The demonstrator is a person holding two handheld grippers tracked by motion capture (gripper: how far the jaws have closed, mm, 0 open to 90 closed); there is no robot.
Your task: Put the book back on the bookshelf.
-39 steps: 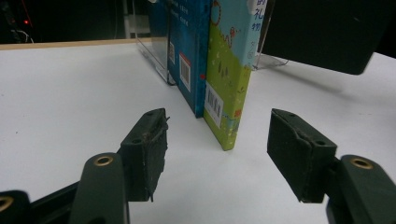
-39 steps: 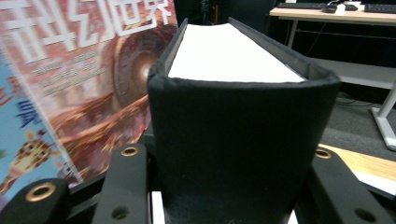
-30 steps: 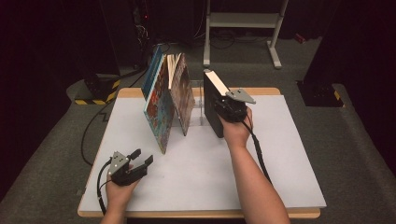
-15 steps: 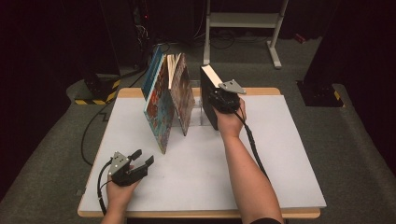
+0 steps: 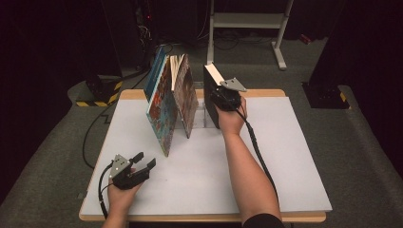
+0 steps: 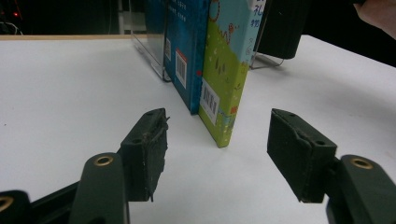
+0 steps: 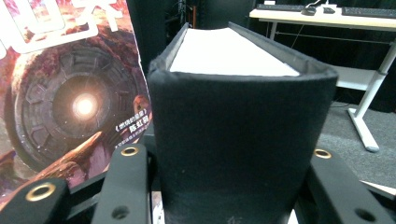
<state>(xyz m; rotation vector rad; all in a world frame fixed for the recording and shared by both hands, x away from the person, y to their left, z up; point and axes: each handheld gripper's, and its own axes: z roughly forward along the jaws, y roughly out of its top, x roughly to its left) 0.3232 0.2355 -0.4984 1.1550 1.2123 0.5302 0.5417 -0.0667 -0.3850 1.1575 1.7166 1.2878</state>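
A thick black hardcover book [image 5: 210, 97] stands upright at the table's back centre, white page edges on top. My right gripper [image 5: 224, 98] is shut on its spine [image 7: 233, 140], one jaw on each cover. To its left, several colourful picture books [image 5: 164, 107] lean together against a clear stand [image 5: 205, 115]; a cover with a glowing ring [image 7: 70, 98] fills the left of the right gripper view. My left gripper [image 5: 144, 162] rests open near the front left corner with nothing between its jaws [image 6: 219, 158], and faces a green book [image 6: 224, 70] and a blue book [image 6: 184, 46].
The white tabletop [image 5: 285, 156] has bare room on the right and in front. A clear plastic bookend [image 6: 149, 53] rises behind the blue book. Past the table's far edge are a white desk frame [image 5: 247, 21] and dark floor with cables.
My right hand has carried the black book leftward and a little farther back, closer to the leaning books. The left gripper has stayed where it was.
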